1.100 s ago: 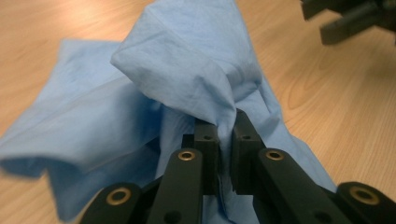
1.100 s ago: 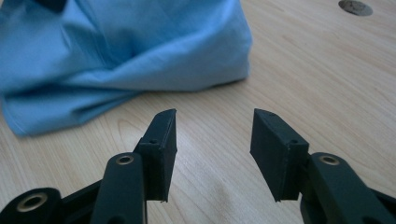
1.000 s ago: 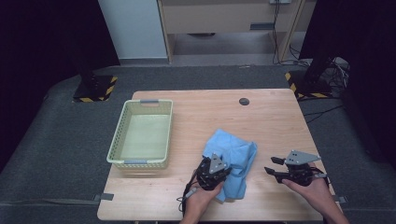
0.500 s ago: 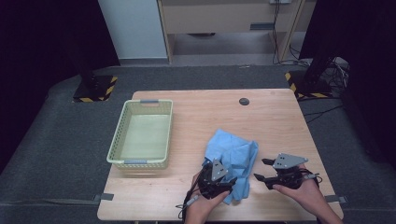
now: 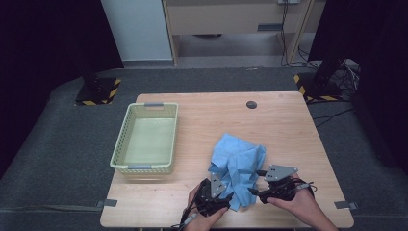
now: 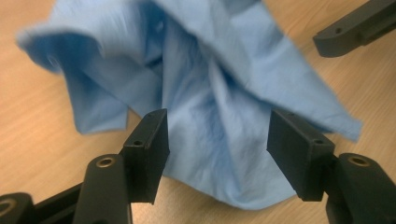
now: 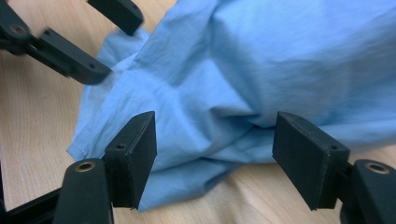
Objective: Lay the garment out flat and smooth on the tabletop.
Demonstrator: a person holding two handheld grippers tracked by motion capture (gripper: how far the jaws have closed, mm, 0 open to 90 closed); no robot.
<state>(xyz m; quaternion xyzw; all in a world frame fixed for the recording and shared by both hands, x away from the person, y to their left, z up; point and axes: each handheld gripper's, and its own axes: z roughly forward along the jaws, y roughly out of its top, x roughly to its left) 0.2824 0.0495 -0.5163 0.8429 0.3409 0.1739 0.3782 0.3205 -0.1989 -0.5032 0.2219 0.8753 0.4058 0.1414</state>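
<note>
Both your grippers, left [image 5: 222, 185] and right [image 5: 256, 182], have just been opening; their fingers stand released around the cloth [image 5: 238, 161], gripping nothing. It lies crumpled on the desk [image 5: 288, 125], so I judge the basket [image 5: 126, 166] step is still ahead.

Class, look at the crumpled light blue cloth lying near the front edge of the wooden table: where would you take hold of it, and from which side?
Probably at the near hem of the crumpled light blue cloth, coming in low from the person's side. There the fabric bunches into raised folds that open jaws can straddle. The left gripper already frames one fold, the right gripper another near the right corner; both have just opened, neither pressing.
</note>
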